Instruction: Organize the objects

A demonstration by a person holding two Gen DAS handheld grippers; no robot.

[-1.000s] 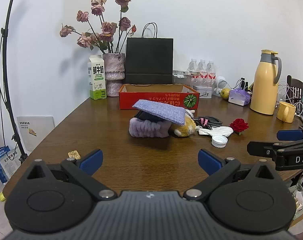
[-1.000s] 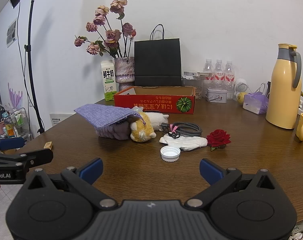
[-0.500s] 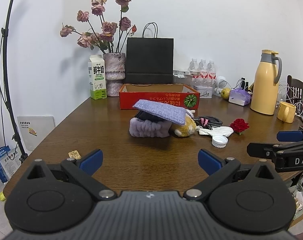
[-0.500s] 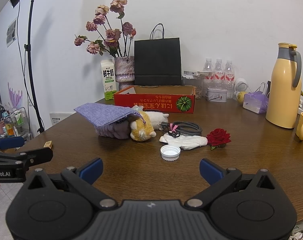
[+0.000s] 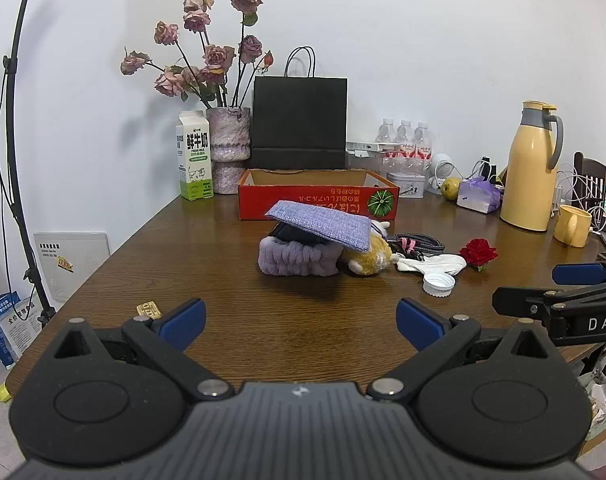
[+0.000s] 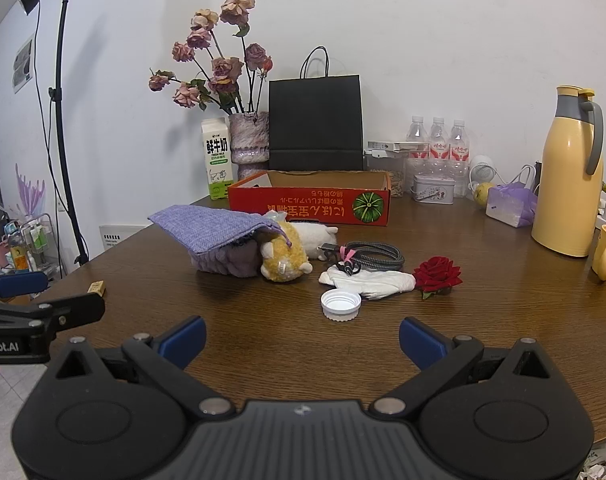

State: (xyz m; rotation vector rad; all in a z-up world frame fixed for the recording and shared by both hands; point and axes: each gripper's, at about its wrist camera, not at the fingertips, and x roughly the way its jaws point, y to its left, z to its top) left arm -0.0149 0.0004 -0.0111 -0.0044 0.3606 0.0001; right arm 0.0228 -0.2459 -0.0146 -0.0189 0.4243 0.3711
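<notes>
Plainly, you have both tools at the near edge, nothing picked up.

Left wrist view, left tongs (image 5: 301, 322): released, jaws spread wide and empty, low over the surface (image 5: 207, 248).
Left wrist view, clutter: the purple pouch (image 5: 321, 224) leans tilted on the fuzzy purple band (image 5: 297, 258), with the plush toy (image 5: 369, 258) tucked beside them, all well apart from your tongs.
Left wrist view, target: the red box (image 5: 319, 200) sits open behind the pile, likely the place for these things.

Right wrist view, right tongs (image 6: 303, 336): released too, holding nothing.
Right wrist view, loose items: the white cap (image 6: 341, 304) lies nearest, touching the white glove (image 6: 377, 280); the cable (image 6: 369, 256) and red rose (image 6: 437, 272) lie just beyond.
Right wrist view, judgement: the cap looks your easiest first pick, since it lies open side up and uncovered.
</notes>
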